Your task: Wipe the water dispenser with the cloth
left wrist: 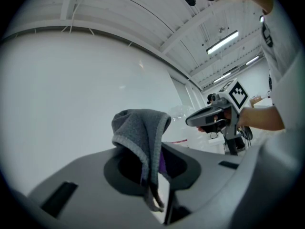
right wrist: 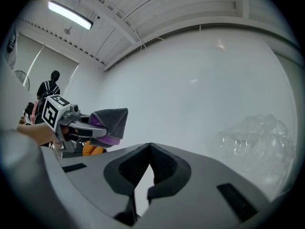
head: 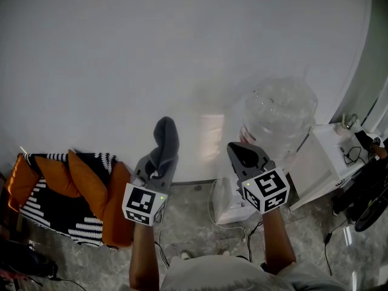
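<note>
grey cloth pinched in left gripper; right gripper pressed together (empty) near water dispenser.

1 view downward, 2 upward; water dispenser shared

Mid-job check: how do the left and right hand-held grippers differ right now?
The left hand-held gripper is shut on the grey cloth, which stands up out of its jaws; the right hand-held gripper is shut with nothing between its jaws. The right one is nearer the water dispenser; the left one is further off to its left. Both point toward the white wall.
</note>
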`<state>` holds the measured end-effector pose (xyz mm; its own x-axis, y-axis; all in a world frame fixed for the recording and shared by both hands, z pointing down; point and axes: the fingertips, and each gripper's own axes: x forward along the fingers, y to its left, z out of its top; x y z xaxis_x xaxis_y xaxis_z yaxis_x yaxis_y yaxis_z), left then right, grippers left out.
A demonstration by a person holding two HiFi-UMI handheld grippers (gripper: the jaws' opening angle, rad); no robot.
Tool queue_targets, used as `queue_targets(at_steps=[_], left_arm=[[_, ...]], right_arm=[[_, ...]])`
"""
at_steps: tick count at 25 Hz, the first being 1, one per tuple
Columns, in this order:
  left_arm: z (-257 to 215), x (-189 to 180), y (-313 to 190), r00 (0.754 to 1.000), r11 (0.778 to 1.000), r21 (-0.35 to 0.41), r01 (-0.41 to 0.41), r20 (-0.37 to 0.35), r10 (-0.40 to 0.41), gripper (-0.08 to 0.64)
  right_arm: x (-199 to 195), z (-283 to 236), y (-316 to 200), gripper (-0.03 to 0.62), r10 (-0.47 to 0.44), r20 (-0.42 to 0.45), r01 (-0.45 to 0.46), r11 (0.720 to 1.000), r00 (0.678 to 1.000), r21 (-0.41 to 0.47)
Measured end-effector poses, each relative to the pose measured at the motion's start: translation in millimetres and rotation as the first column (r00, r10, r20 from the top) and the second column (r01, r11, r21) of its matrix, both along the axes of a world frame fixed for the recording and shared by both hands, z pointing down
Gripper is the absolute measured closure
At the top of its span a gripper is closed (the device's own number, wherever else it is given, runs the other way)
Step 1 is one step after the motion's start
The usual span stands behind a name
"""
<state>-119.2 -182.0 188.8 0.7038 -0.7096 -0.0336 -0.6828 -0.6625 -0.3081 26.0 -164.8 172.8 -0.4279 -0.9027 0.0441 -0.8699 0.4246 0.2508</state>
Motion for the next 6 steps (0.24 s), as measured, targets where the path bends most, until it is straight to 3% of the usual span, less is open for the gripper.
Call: queue_targets(at_steps=[6], left_arm=[[-5.3, 2.9, -3.6, 1.0, 1.0, -0.005, -0.019, -0.014, 0.019, 0.489]], right_arm=[[1.5, -0.3, -6.4, 0.578, 0.002, 0.0, -0.002, 1.0, 1.0, -0.01]])
